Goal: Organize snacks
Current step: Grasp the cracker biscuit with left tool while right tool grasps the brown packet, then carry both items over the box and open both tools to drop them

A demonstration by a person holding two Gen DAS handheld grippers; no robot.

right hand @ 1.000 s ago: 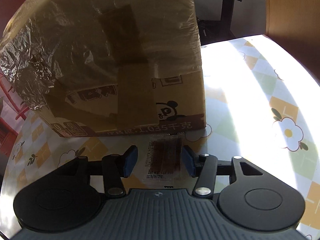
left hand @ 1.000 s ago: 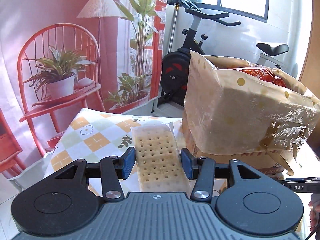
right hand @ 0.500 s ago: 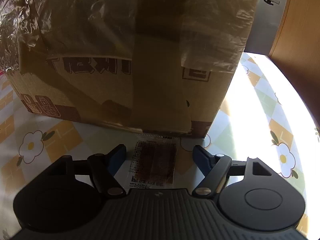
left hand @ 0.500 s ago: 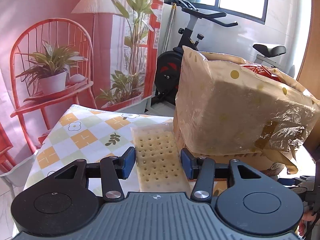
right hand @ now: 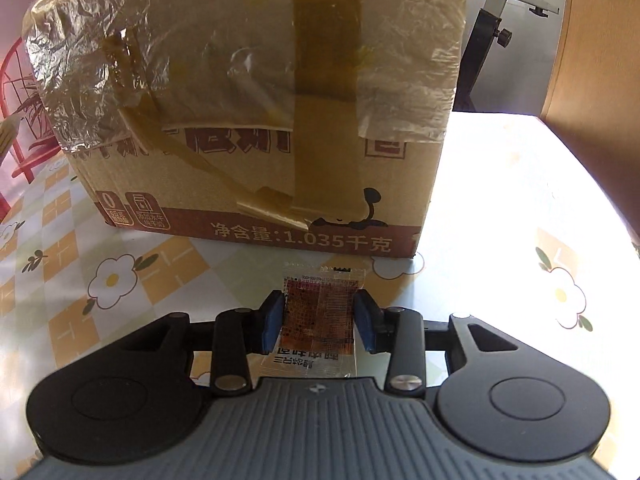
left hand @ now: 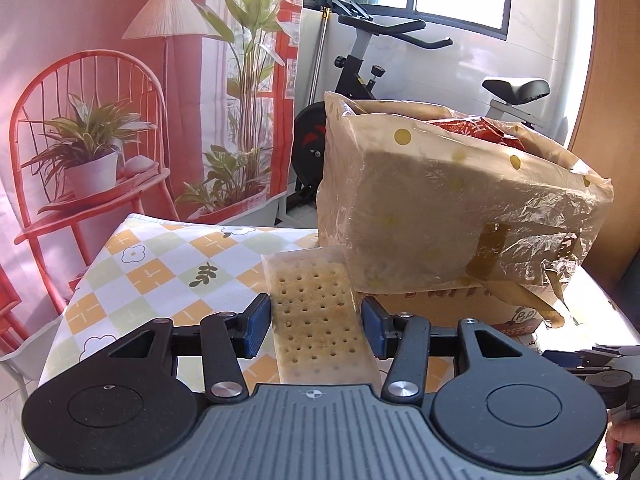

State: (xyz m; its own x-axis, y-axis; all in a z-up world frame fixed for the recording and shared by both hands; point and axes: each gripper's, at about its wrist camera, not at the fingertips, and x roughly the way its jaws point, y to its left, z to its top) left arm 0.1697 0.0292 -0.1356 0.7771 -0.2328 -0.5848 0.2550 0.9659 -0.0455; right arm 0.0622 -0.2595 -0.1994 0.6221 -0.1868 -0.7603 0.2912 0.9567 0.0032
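Note:
A long packet of pale, dotted crackers [left hand: 312, 288] is held off the table, with my left gripper [left hand: 315, 320] shut on its sides. Its far end reaches the taped cardboard box [left hand: 440, 208], which is lined with a dotted plastic bag and has a red packet [left hand: 476, 128] showing at the top. In the right wrist view a small clear sachet with brown contents [right hand: 324, 284] lies on the tablecloth just in front of the box [right hand: 260, 120]. My right gripper [right hand: 319, 312] is closing, its blue pads against the sachet's two sides. The right gripper's tip [left hand: 592, 360] also shows at the left view's right edge.
The table [left hand: 160, 272] wears a checked cloth with flowers. Behind it stand an exercise bike [left hand: 360, 64] and a printed backdrop with a red chair [left hand: 92, 128]. A wooden panel [right hand: 600, 80] rises at the right. Bright sunlight falls on the cloth right of the box [right hand: 500, 240].
The right gripper's jaws widened, then came in onto the sachet, and it swung to face the box squarely. The left gripper shifted sideways with the cracker packet; the box slid left in its view.

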